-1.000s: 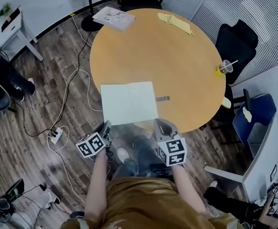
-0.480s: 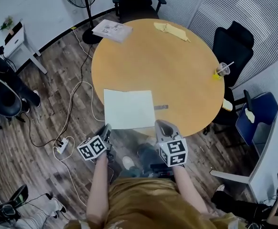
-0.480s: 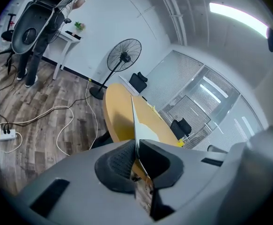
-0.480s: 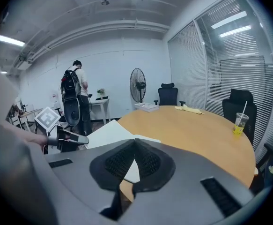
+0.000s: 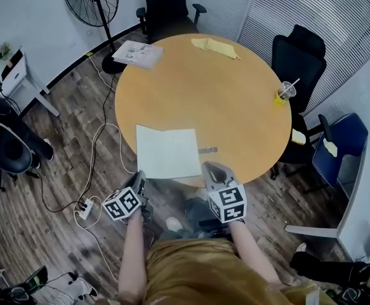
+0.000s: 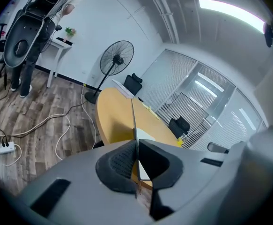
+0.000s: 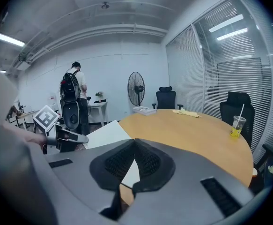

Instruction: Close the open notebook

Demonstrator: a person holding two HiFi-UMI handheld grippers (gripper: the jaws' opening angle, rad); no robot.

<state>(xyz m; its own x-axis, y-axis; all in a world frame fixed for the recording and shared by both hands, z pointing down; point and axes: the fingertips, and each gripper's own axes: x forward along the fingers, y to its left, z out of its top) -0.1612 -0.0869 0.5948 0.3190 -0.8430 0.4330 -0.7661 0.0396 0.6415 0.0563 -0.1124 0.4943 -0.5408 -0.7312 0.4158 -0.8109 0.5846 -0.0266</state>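
1. Head view: the notebook [image 5: 167, 152] lies on the round table [image 5: 223, 94] at its near edge, with its near-left corner past the rim.
2. Left gripper view: the left gripper [image 6: 136, 144] has its pads clamped on the notebook's thin edge.
3. Right gripper view: the right gripper [image 7: 135, 143] has its pads together, and white page shows behind them. I cannot tell whether they pinch it.

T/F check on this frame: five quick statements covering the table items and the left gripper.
1. The notebook lies open at the table's near edge. True.
2. The left gripper is wide open. False: its jaws are shut on the notebook's edge.
3. The cup has a straw in it. True.
4. The yellow cloth lies on the notebook. False: it lies at the far edge, apart from it.
5. The fan stands on the table. False: it stands on the floor.
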